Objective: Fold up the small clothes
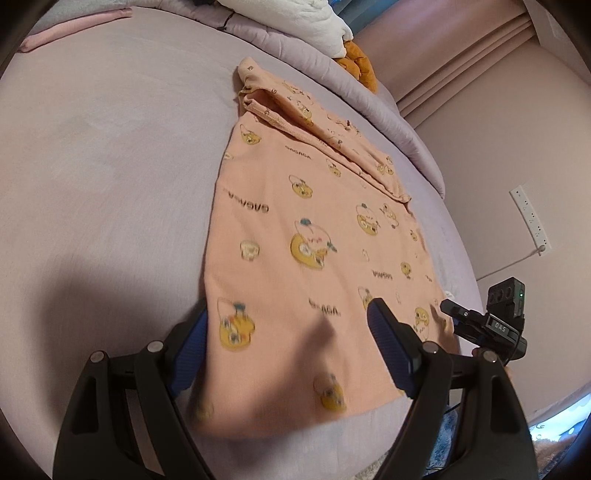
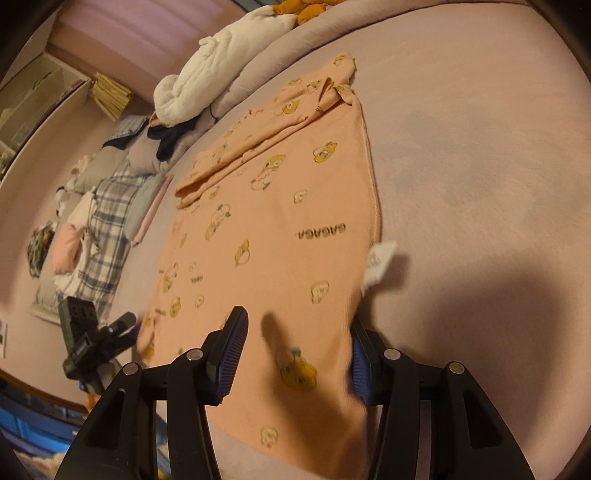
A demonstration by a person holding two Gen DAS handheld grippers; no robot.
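A peach garment (image 1: 295, 206) printed with yellow cartoon figures lies flat on the lavender bed sheet (image 1: 110, 166), one sleeve (image 1: 314, 122) folded across its far end. My left gripper (image 1: 288, 314) stands wide open over the near hem; the cloth edge partly covers its left pad (image 1: 192, 354). My right gripper (image 2: 297, 319) has its jaws apart at the other near corner of the garment (image 2: 280, 229), flat cloth between them and no pinch visible. A white label (image 2: 380, 266) sticks out of the side seam. Each gripper shows at the edge of the other's view.
A white plush blanket (image 2: 221, 62) and an orange soft toy (image 1: 358, 62) lie on the quilt ridge at the bed's far side. Folded pink cloth (image 1: 74, 29) sits far left. A heap of plaid clothes (image 2: 107, 221) lies beside the bed. A power strip (image 1: 530, 221) hangs on the wall.
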